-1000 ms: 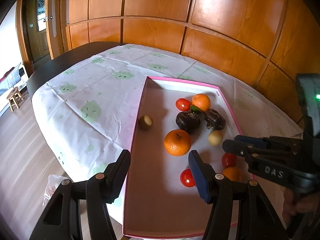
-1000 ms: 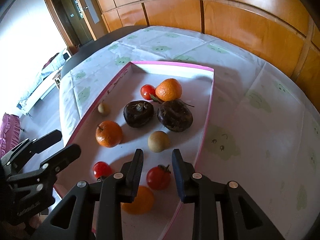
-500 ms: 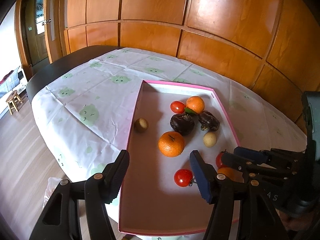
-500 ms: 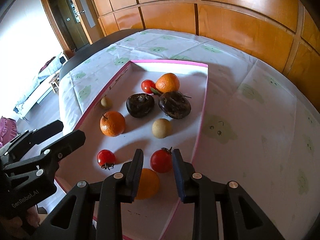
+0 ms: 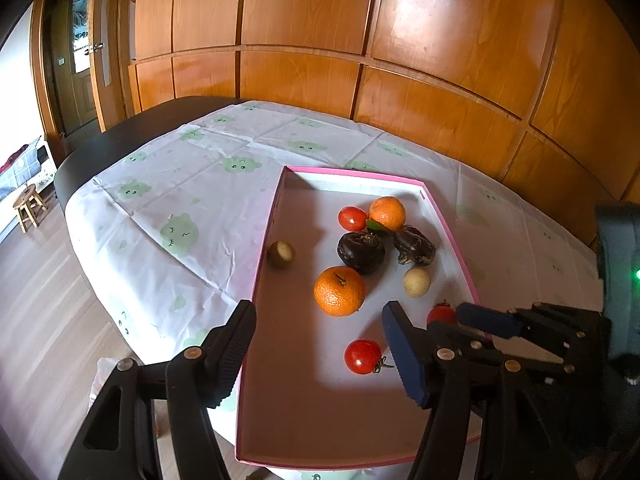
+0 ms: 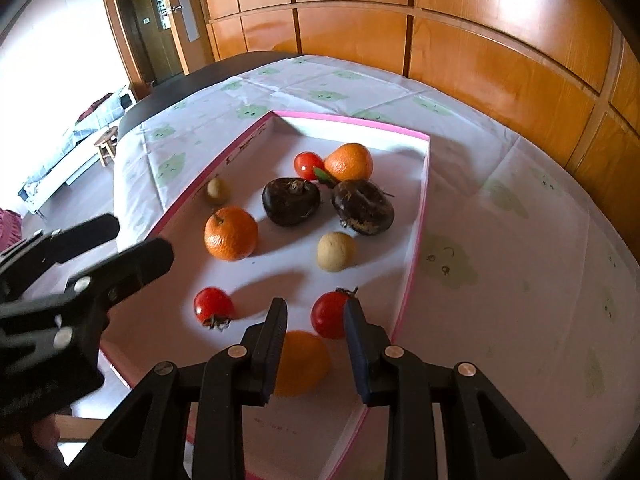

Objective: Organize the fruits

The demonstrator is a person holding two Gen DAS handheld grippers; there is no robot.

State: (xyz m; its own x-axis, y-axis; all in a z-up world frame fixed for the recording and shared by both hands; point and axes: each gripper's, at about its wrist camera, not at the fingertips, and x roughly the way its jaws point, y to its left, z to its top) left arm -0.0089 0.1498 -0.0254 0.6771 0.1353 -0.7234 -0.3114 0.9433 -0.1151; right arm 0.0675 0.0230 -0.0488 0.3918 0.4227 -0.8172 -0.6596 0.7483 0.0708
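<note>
A pink-rimmed box lid [image 5: 276, 216] [image 6: 416, 240] lies on the table and holds several fruits: oranges [image 5: 339, 290] [image 6: 231, 233] [image 6: 348, 162], red tomatoes [image 5: 363, 356] [image 6: 213, 305] [image 6: 329, 314], two dark fruits [image 6: 291, 201] [image 6: 362, 206], a pale round fruit [image 6: 336, 251] and a small brown one [image 5: 281, 254]. My left gripper [image 5: 320, 344] is open over the lid's near end. My right gripper [image 6: 316, 332] is open, above an orange [image 6: 300, 364] and beside a tomato, holding nothing.
A white cloth with green prints [image 5: 192, 184] covers the dark table, whose left edge [image 5: 100, 148] drops to a wood floor. Wood wall panels [image 5: 360, 40] stand behind. A small stool [image 5: 28, 208] stands far left.
Both grippers have pulled back and up from the lid, so the fruits look farther away. The right gripper has stayed open over the near orange and tomato.
</note>
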